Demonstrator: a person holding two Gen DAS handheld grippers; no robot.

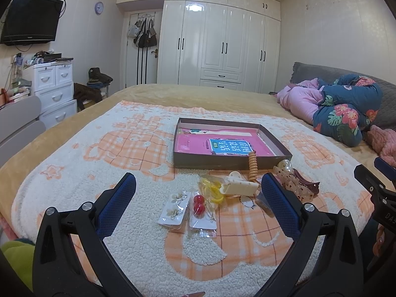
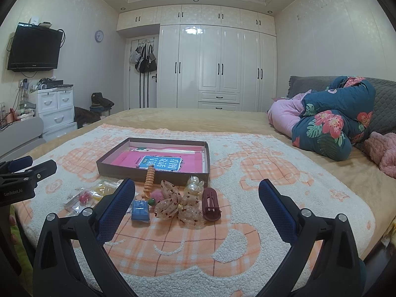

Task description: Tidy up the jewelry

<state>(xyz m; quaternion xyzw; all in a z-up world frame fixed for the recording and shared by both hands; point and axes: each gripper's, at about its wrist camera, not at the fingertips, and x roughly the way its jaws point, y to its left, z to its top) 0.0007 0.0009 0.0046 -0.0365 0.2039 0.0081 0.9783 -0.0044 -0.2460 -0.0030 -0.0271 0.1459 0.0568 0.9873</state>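
Observation:
A shallow brown box (image 1: 198,160) with a pink book inside lies on the bed blanket; it also shows in the right wrist view (image 2: 118,169). In front of it lie jewelry pieces: packets of flower earrings (image 1: 173,208) and cherry earrings (image 1: 199,205), a yellow item in a bag (image 1: 212,190), a cream hair claw (image 1: 238,185), an orange spiral tie (image 1: 253,168), a sheer bow clip (image 2: 177,203), a maroon clip (image 2: 210,204), pearls (image 2: 194,184) and a blue packet (image 2: 140,210). My left gripper (image 1: 198,193) is open above the earring packets. My right gripper (image 2: 196,198) is open above the bow.
A cream and orange blanket (image 1: 123,148) covers the near part of the bed. Folded quilts (image 2: 329,123) and a pink plush item (image 2: 381,153) lie at the right. White drawers (image 1: 54,86) stand at the left, wardrobes (image 1: 222,44) at the back.

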